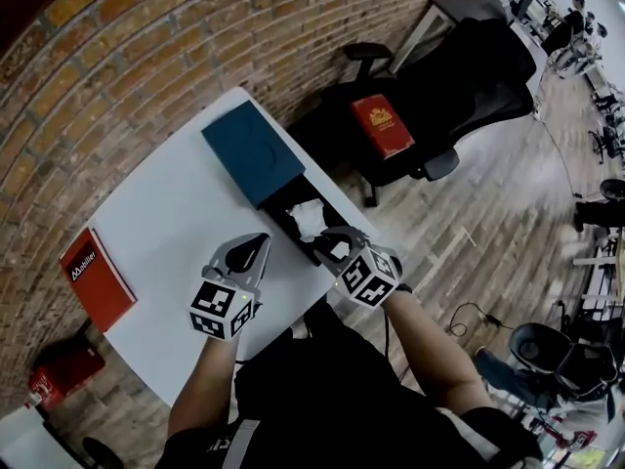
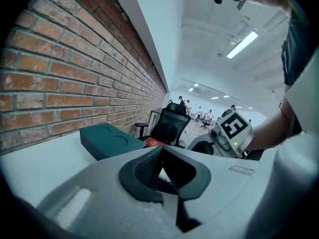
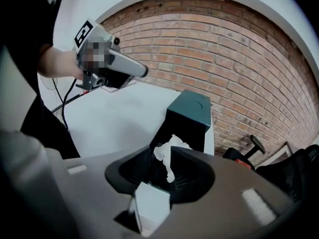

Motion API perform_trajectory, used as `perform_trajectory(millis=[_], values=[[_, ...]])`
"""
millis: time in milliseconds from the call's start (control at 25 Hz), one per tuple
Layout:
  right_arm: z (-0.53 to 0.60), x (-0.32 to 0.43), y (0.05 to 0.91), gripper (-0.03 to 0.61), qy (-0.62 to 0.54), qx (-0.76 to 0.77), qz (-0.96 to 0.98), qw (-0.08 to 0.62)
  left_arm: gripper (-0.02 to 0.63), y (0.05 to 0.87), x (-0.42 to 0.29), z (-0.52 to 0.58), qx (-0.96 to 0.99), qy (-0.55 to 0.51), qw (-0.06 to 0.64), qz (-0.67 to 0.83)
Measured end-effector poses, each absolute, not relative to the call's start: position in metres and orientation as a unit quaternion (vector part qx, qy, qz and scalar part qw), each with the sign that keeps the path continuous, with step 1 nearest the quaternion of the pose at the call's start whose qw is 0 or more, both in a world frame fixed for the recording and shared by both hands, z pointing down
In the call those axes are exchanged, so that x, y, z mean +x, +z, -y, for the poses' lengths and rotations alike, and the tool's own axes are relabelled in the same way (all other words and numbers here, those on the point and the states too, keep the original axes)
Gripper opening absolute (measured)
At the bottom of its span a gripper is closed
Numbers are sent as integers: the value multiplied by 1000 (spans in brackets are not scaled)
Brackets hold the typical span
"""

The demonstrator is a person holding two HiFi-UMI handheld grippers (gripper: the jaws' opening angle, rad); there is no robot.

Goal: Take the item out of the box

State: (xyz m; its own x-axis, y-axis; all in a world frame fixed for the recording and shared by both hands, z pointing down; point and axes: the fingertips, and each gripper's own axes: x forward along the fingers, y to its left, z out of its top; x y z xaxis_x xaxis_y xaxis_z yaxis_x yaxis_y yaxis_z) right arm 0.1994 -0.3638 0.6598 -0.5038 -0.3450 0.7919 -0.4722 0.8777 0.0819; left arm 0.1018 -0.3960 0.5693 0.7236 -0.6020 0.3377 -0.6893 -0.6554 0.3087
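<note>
Above white table (image 1: 166, 213), right gripper (image 3: 160, 163) holds its jaws apart around crumpled paper (image 3: 172, 144).

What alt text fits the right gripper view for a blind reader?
The right tongs stand open at a crumpled white item in an opened teal box on a white table. The left tongs hover beyond, before a brick wall.

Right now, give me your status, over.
Left tool shut, empty. Right tool open at the white wad in the box drawer. Nothing in the way.
</note>
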Motion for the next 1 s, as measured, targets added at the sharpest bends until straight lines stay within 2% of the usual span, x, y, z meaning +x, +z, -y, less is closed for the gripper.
perform_trajectory(millis=[280, 440, 1000], values=[[374, 204, 701, 129, 20, 189, 846, 499, 6, 580, 101, 394, 897, 114, 222, 365], [377, 197, 724, 193, 36, 168, 832, 527, 6, 587, 95, 392, 893, 112, 230, 371], [391, 187, 758, 178, -27, 145, 803, 577, 6, 584, 82, 378, 890, 102, 236, 377]])
